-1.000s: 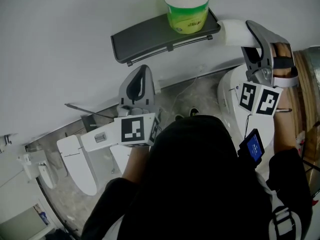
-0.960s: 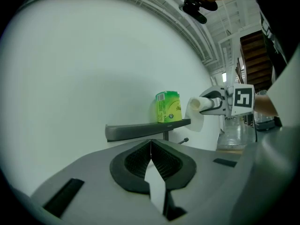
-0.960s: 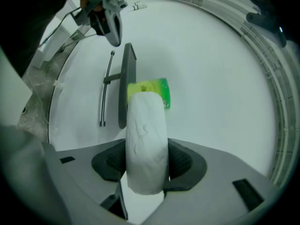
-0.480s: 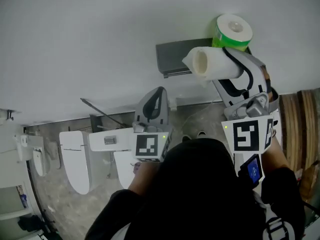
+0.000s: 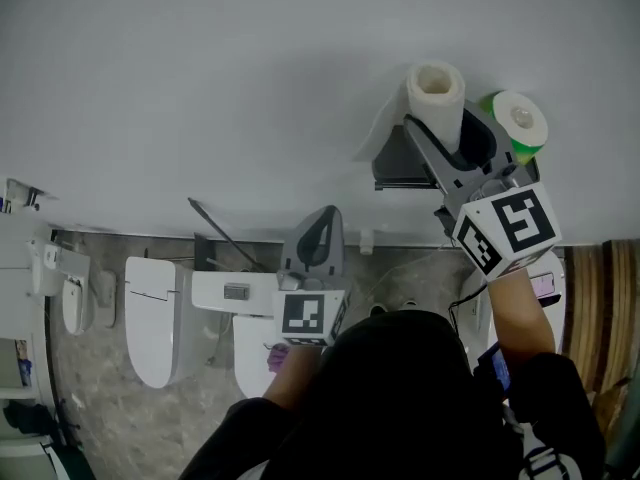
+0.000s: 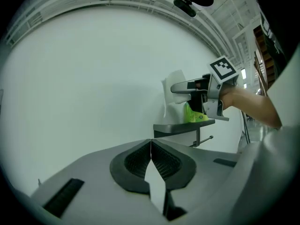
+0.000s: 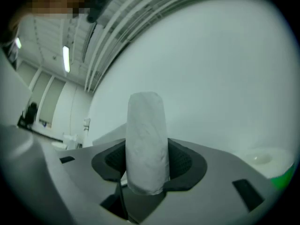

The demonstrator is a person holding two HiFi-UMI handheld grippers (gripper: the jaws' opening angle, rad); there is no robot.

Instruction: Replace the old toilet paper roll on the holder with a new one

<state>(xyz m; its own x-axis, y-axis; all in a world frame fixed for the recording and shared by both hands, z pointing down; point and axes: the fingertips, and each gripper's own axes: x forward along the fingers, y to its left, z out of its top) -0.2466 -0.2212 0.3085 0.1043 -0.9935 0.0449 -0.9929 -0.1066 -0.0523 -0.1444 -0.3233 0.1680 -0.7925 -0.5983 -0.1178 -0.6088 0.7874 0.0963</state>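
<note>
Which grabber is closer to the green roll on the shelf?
Right. The right gripper, holding the white roll, sits just beside the green roll; the left gripper is much farther, down to its left.

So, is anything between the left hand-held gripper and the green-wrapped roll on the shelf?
Yes. The right hand-held gripper, shut on the slim white toilet paper roll, sits in front of the green-wrapped roll as seen from the left hand-held gripper.

White wall [image 5: 200, 88] ahead of left gripper [image 5: 322, 218]; mottled grey floor [image 5: 120, 398] below it; white toilets [image 5: 150, 318] to its left; strip lights [image 7: 66, 58] overhead.
</note>
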